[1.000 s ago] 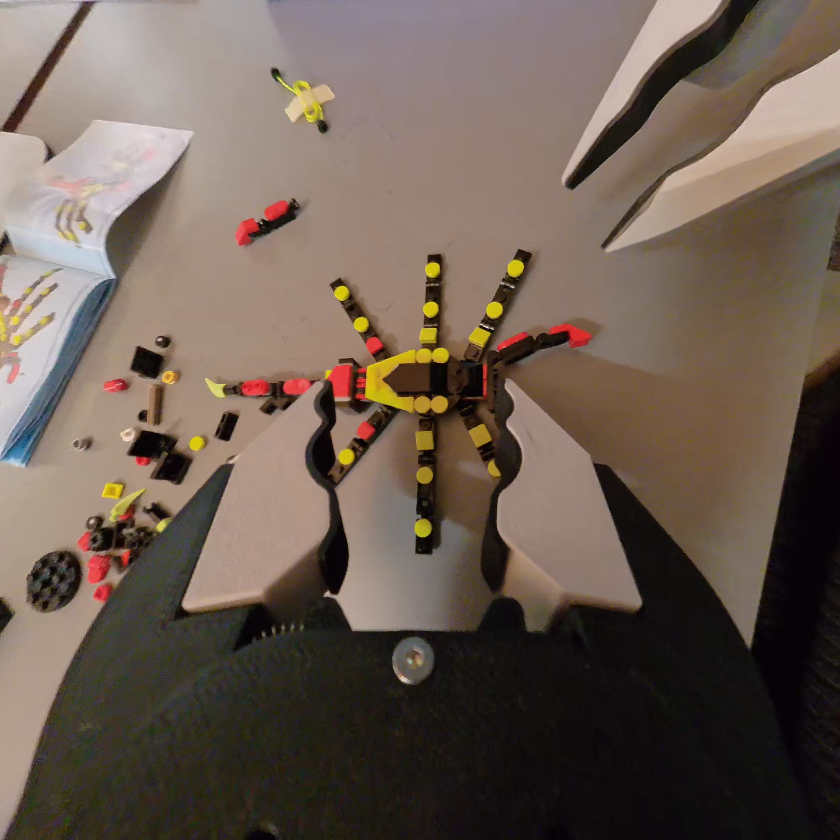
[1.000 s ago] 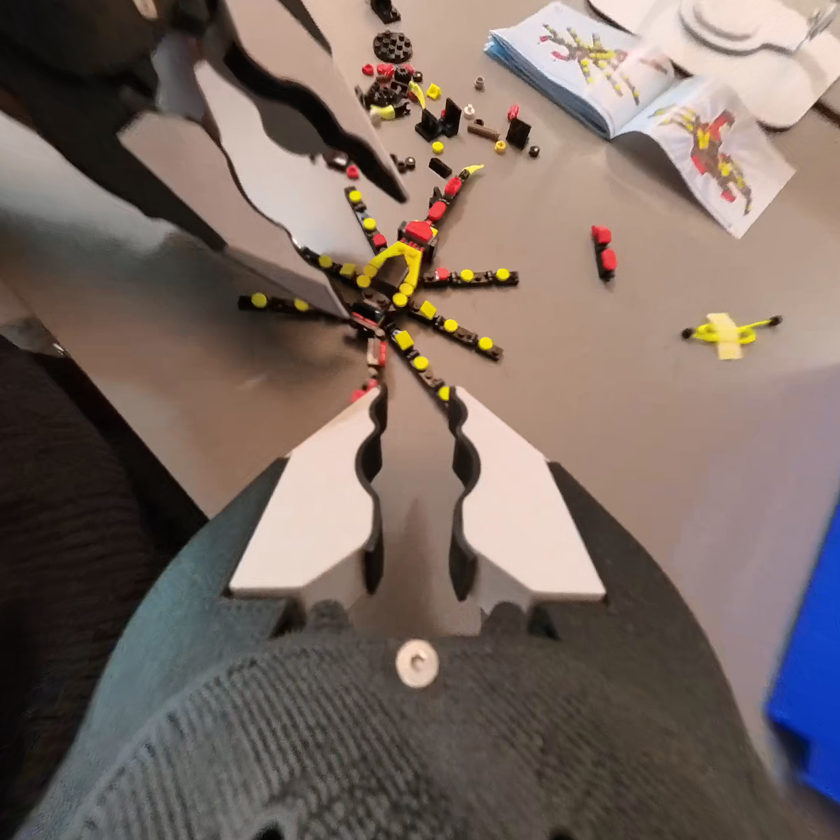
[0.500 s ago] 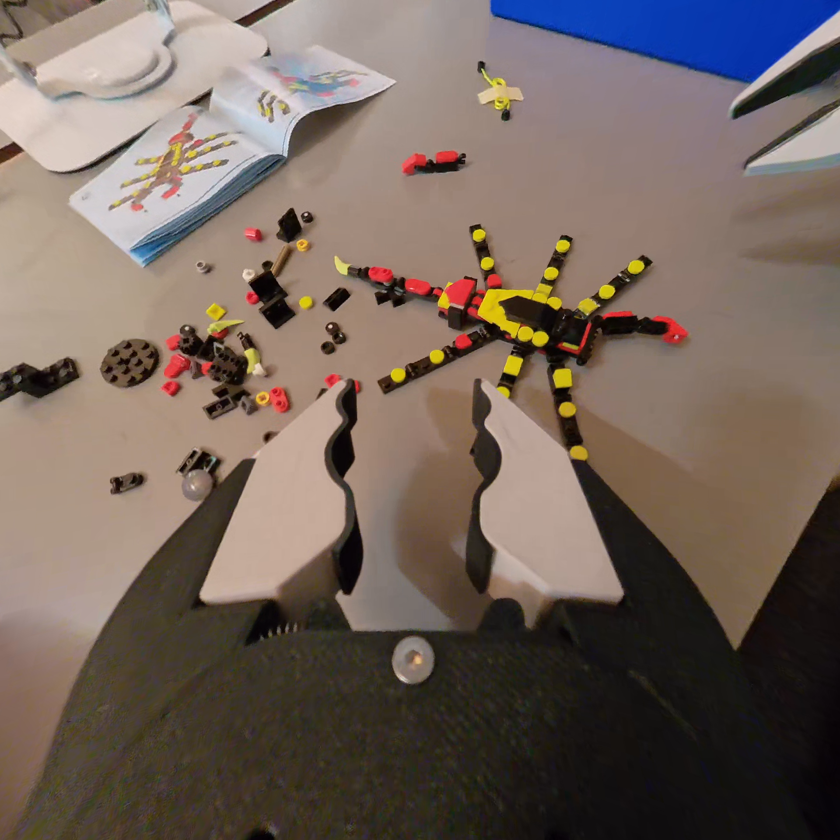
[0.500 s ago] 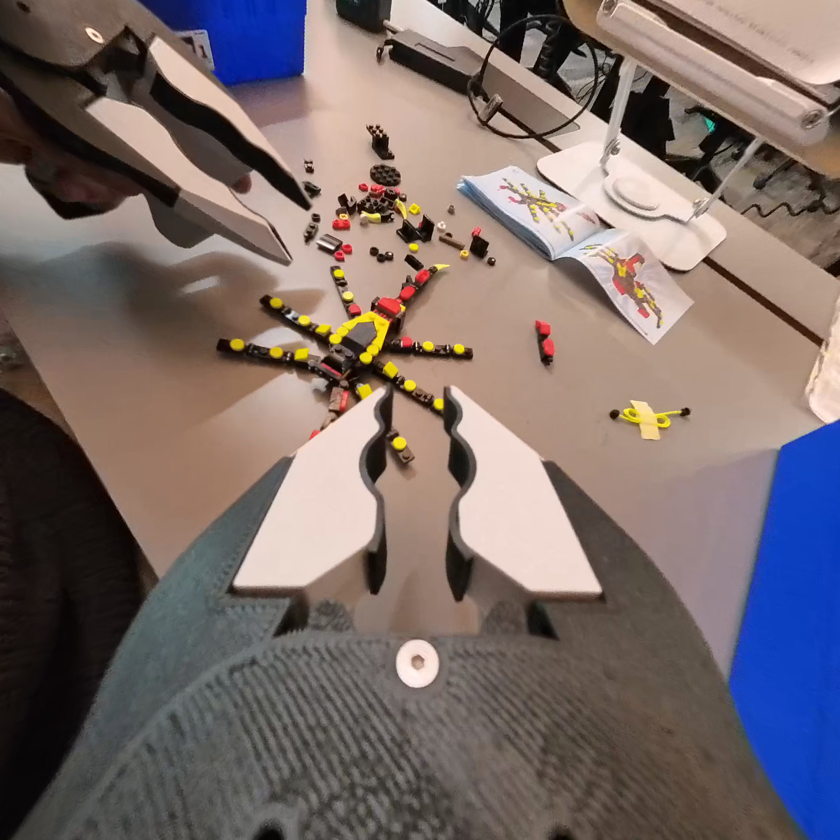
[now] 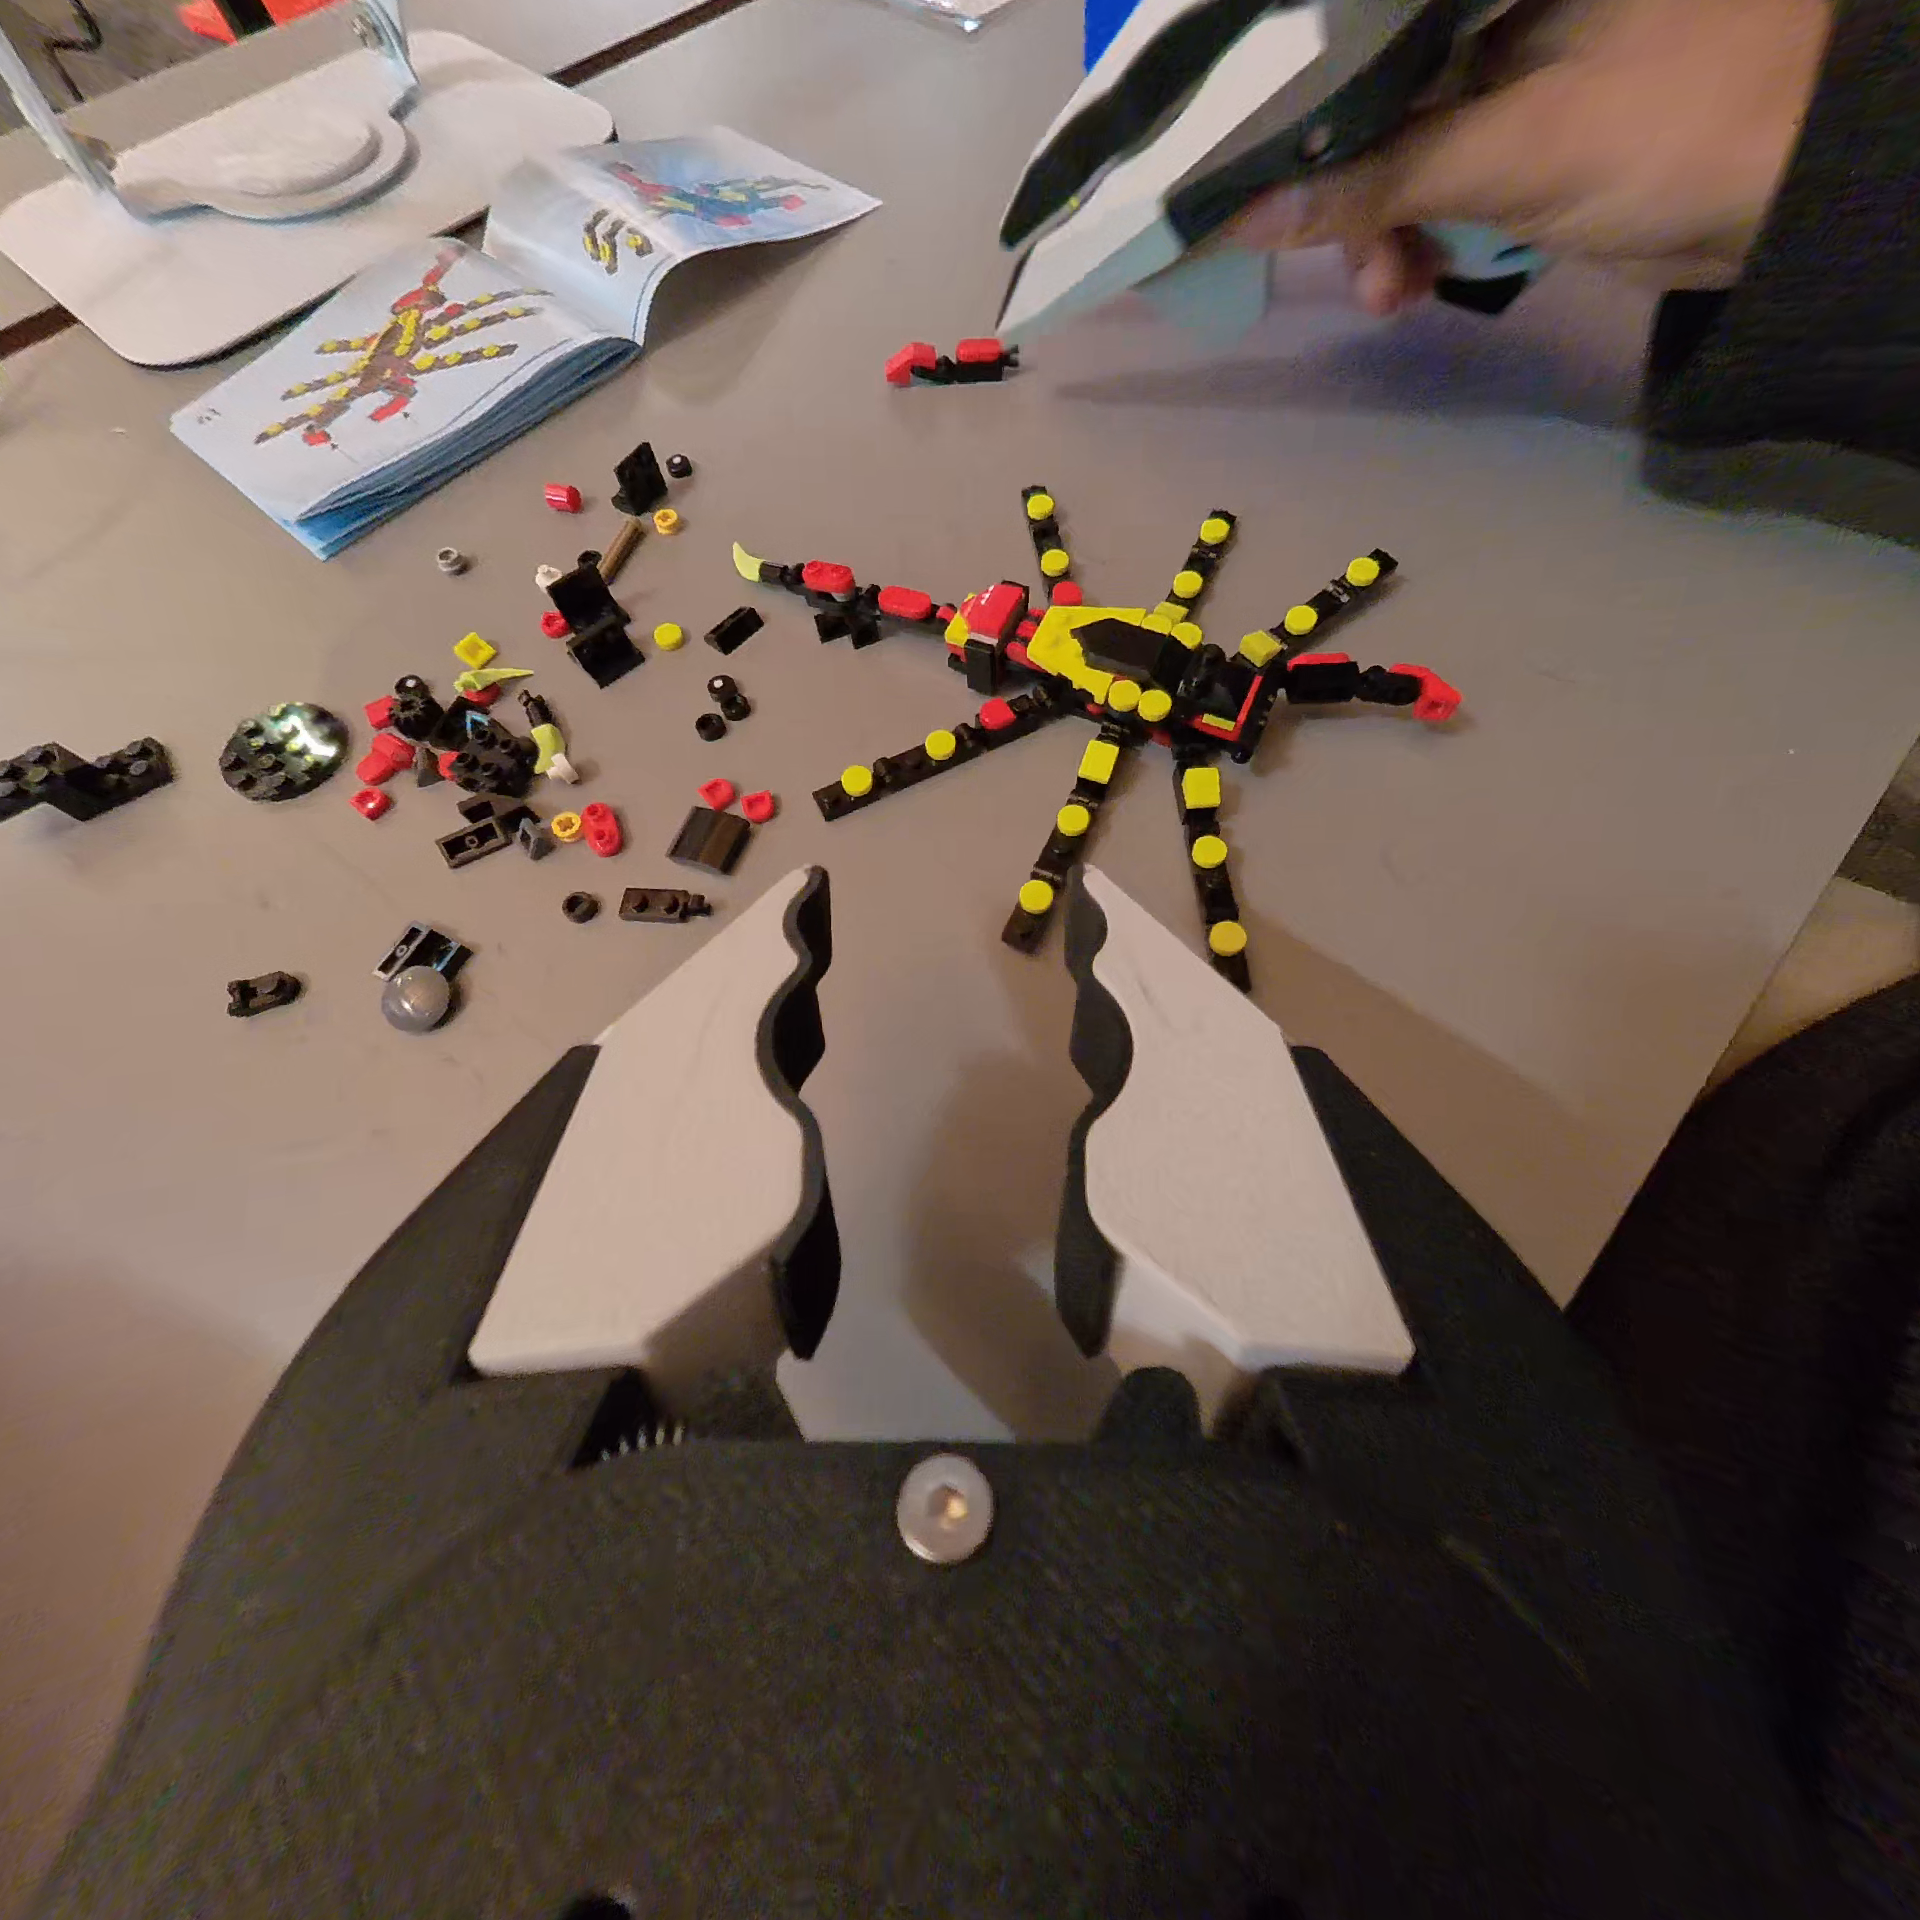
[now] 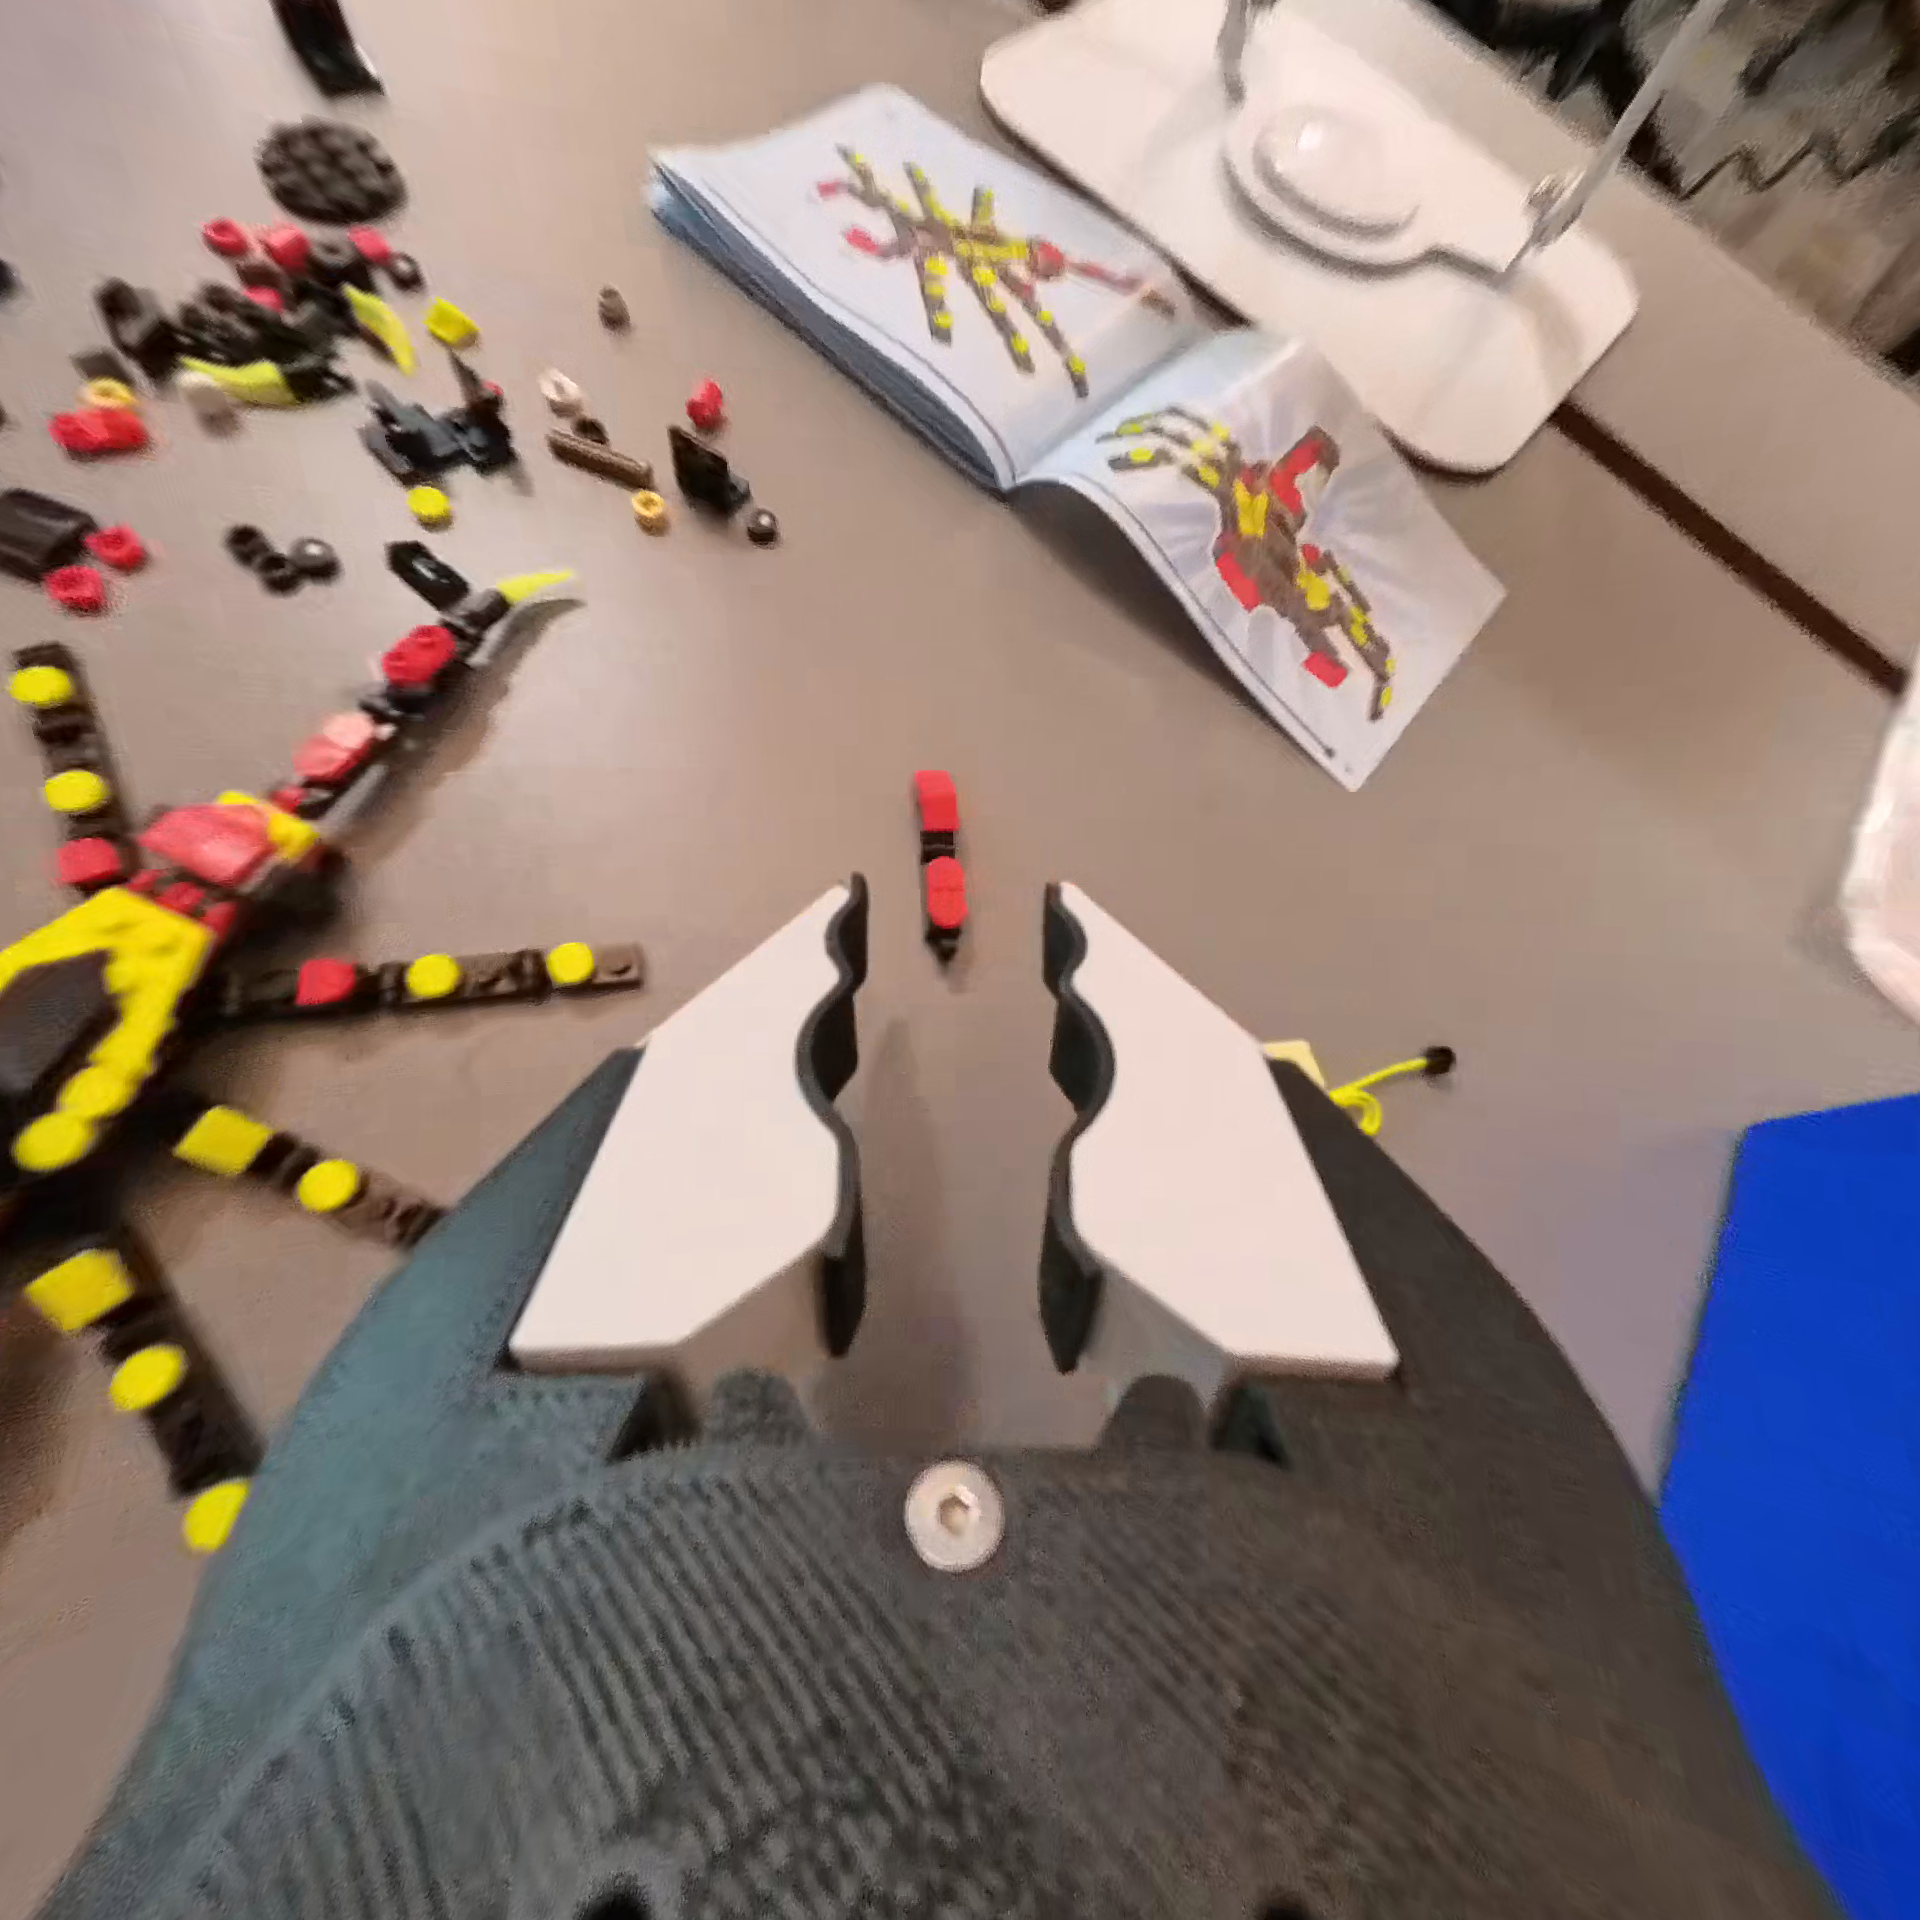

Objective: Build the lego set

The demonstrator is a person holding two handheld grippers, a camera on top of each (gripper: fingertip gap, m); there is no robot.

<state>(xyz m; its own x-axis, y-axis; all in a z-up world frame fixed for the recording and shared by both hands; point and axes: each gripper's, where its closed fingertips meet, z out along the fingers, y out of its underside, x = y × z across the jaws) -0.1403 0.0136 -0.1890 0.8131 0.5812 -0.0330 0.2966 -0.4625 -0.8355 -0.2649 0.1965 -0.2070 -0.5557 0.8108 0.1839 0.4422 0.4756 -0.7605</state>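
Observation:
A black, yellow and red brick scorpion (image 5: 1122, 665) lies flat on the grey table (image 5: 1455, 935); it also shows at the left of the right wrist view (image 6: 125, 997). My left gripper (image 5: 948, 894) is open and empty, hovering just in front of the scorpion's near legs. A small red and black brick arm piece (image 6: 940, 862) lies on the table, its near end between the tips of my right gripper (image 6: 951, 899), which is open; the pads do not touch it. In the left wrist view the right gripper (image 5: 1039, 281) hangs just right of that piece (image 5: 951, 362).
Loose small bricks (image 5: 488, 727) are scattered left of the scorpion. An open instruction booklet (image 5: 436, 353) and a white stand base (image 5: 260, 177) lie beyond. A blue box (image 6: 1808, 1455) stands at the right. A yellow cord with tape (image 6: 1371, 1081) lies near it. The table edge (image 5: 1808, 935) is close on the right. My hands' fingertips stand some 25 centimeters from each other.
My left gripper pulled back from around the scorpion's body and narrowed its jaws, staying empty. My right gripper moved away from the scorpion to the red and black piece and opened a little wider.

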